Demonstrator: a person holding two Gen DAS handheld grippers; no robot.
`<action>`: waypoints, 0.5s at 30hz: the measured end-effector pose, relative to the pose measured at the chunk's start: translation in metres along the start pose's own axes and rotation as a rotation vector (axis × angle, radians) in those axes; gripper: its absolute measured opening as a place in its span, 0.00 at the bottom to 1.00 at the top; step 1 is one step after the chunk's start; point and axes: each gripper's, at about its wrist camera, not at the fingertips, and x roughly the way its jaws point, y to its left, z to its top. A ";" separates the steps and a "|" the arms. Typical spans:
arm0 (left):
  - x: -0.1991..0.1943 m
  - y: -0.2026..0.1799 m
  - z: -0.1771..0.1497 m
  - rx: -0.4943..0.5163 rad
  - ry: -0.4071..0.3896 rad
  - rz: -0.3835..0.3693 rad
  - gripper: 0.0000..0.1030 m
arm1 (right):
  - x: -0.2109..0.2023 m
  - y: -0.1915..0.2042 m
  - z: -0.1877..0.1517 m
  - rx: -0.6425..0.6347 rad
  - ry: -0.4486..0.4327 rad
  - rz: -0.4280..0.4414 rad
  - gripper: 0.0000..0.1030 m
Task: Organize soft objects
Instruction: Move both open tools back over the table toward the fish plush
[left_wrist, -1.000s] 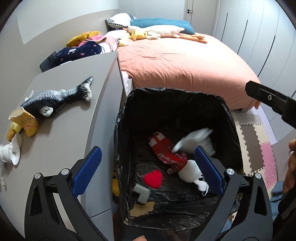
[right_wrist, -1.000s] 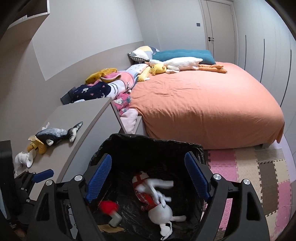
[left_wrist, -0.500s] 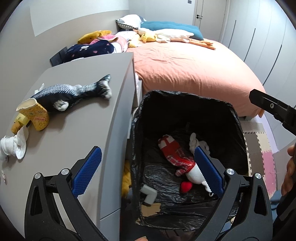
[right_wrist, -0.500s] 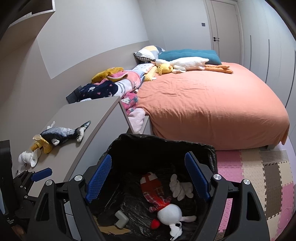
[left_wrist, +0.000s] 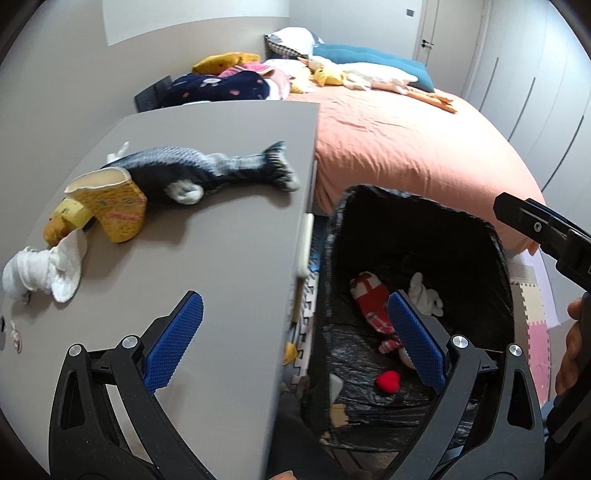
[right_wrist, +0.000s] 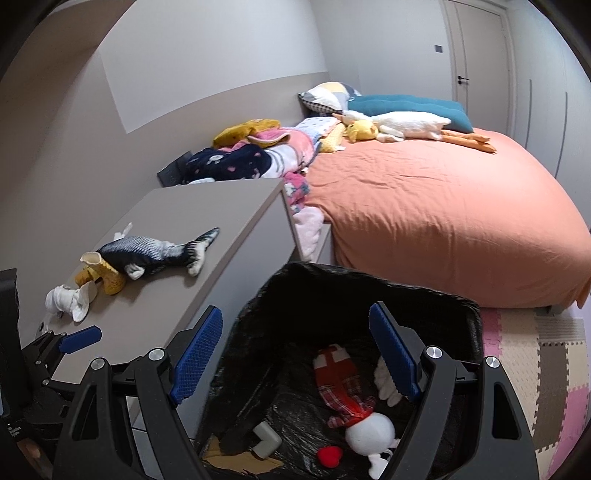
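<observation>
**Bedroom tidy-up: both grippers empty over the bin**

Grey tabletop (left_wrist: 229, 236) ahead-left of the left gripper (left_wrist: 295, 339) carries a dark blue plush fish (left_wrist: 199, 171), yellow toy boot (left_wrist: 110, 206) and white soft toy (left_wrist: 40, 273). Both it and the right gripper (right_wrist: 295, 356) gape wide, holding nothing. Right below them, the black-lined bin (right_wrist: 369, 284) holds a red plaid doll (right_wrist: 343, 384).

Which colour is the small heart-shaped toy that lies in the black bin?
Red. The heart toy shows best in the left wrist view, on the bin liner.

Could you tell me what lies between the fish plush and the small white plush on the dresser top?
A yellow boot toy lies between them, clearest in the left wrist view.
</observation>
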 end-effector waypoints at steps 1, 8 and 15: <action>0.000 0.006 -0.001 -0.008 -0.001 0.008 0.94 | 0.002 0.004 0.000 -0.004 0.001 0.006 0.80; -0.005 0.048 -0.004 -0.071 -0.002 0.047 0.94 | 0.019 0.037 0.007 -0.039 0.011 0.058 0.80; -0.009 0.089 -0.007 -0.130 -0.002 0.085 0.94 | 0.037 0.070 0.012 -0.072 0.035 0.096 0.80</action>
